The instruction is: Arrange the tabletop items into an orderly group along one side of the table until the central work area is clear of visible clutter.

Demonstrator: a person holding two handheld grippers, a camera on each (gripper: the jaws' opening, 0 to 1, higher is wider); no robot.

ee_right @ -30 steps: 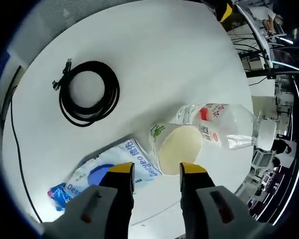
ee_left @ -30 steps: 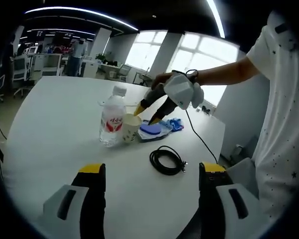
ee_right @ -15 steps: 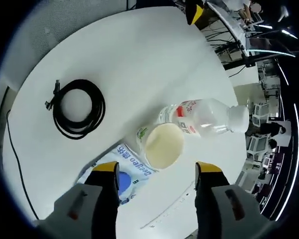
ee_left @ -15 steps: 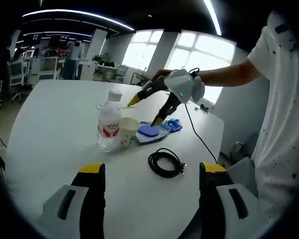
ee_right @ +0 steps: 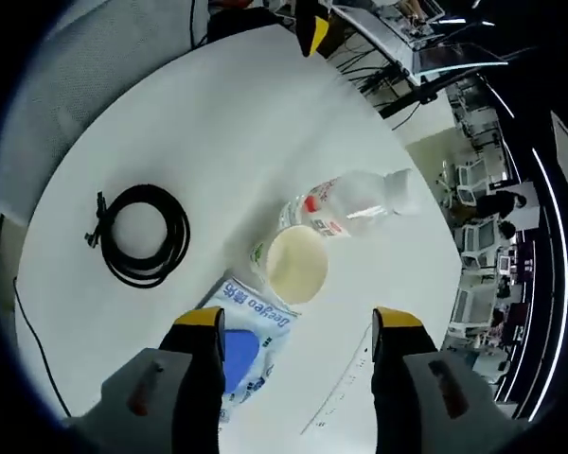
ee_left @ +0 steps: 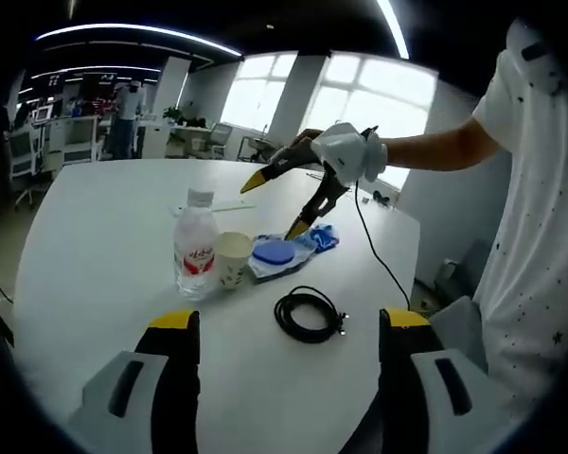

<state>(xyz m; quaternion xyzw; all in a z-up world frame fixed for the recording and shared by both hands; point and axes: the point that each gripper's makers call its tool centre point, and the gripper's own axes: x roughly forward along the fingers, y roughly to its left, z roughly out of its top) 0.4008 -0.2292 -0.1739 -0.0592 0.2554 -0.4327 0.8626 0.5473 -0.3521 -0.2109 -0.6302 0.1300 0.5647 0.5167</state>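
A clear water bottle [ee_left: 196,244] with a red label stands on the white table [ee_left: 95,218]. A paper cup [ee_left: 232,259] stands against it, then a blue wipes pack [ee_left: 279,253]. A coiled black cable [ee_left: 308,315] lies nearer me. My left gripper [ee_left: 289,320] is open low over the near table, nothing between its jaws. My right gripper [ee_left: 276,204] hangs open above the cup and pack, held by a hand. In the right gripper view, that gripper [ee_right: 300,320] looks down on the cup [ee_right: 296,264], the bottle [ee_right: 350,200], the pack [ee_right: 241,336] and the cable [ee_right: 142,235].
A thin black cord [ee_left: 374,255] trails over the table's right side. A narrow pale strip [ee_left: 222,206] lies behind the bottle. The person in a white dotted shirt [ee_left: 540,236] stands at the right edge. Desks and chairs fill the room beyond.
My right gripper has opened wider and risen away from the cup, so the items look smaller below it. The left gripper view has drawn back slightly.
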